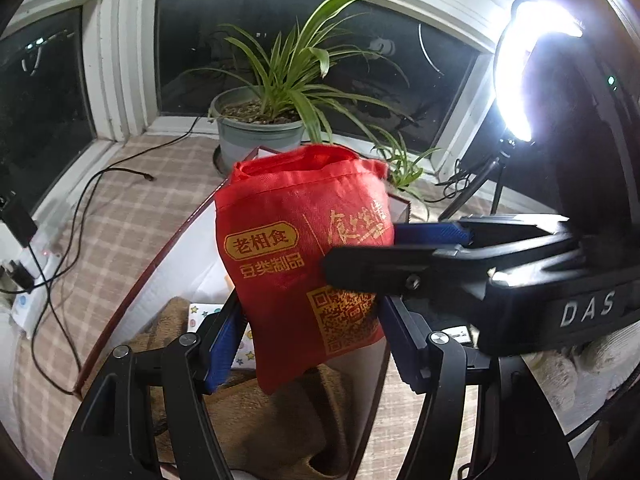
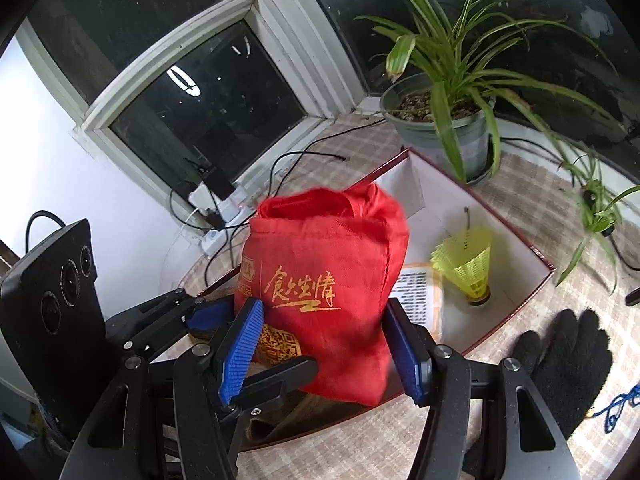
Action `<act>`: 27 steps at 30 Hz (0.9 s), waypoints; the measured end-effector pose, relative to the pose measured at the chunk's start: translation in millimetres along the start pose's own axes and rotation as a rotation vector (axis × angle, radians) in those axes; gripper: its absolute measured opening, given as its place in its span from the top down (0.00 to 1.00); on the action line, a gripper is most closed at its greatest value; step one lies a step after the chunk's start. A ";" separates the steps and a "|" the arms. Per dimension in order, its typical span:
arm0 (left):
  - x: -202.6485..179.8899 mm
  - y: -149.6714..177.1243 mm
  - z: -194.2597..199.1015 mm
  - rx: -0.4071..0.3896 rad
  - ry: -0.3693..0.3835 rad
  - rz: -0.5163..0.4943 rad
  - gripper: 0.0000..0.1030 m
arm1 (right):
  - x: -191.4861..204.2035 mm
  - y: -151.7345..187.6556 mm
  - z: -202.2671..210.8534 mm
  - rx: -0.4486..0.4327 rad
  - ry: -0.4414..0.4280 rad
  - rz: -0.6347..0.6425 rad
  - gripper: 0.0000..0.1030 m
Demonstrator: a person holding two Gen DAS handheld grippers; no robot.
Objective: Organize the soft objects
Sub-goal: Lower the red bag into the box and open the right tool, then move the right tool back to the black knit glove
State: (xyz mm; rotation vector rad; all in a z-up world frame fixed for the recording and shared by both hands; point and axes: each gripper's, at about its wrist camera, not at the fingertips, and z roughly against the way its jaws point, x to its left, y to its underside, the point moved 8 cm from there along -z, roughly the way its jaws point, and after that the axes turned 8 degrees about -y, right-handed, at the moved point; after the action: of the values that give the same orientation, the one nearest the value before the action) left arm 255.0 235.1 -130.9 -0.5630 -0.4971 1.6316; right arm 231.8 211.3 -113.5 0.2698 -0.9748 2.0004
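Note:
A red fabric bag [image 1: 296, 248] with gold print stands upright over an open white box with a dark red rim [image 1: 132, 292]. My left gripper [image 1: 310, 344] has its blue pads on either side of the bag's lower part, close against it. My right gripper [image 1: 352, 252] comes in from the right and pinches the bag's side. In the right wrist view the bag [image 2: 324, 292] sits between the right gripper's [image 2: 324, 354] wide pads, and the left gripper [image 2: 240, 344] clamps its lower left. A brown plush cloth [image 1: 256, 412] lies in the box beneath.
A yellow shuttlecock [image 2: 468, 264] and printed paper [image 2: 416, 292] lie in the box. A potted spider plant [image 1: 260, 128] stands behind by the window. Cables and a power strip [image 2: 224, 208] lie at the left. A ring light [image 1: 520, 76] shines at right. A black glove [image 2: 568, 364] lies nearby.

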 end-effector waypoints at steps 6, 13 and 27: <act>8.3 2.5 -0.1 0.005 -0.010 0.028 0.38 | -9.0 -5.6 11.9 -0.029 0.030 -0.009 0.43; 7.6 1.3 5.9 0.001 -0.001 0.050 0.38 | -12.1 -3.1 24.6 -0.043 0.032 -0.016 0.43; -33.1 8.2 28.3 -0.002 0.097 0.051 0.36 | -47.6 25.7 88.3 -0.101 0.078 -0.083 0.35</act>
State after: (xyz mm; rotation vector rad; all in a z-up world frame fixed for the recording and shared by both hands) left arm 234.6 201.2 -111.1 -0.6576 -0.4152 1.6433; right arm 225.5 110.1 -92.6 0.1727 -0.9956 1.8672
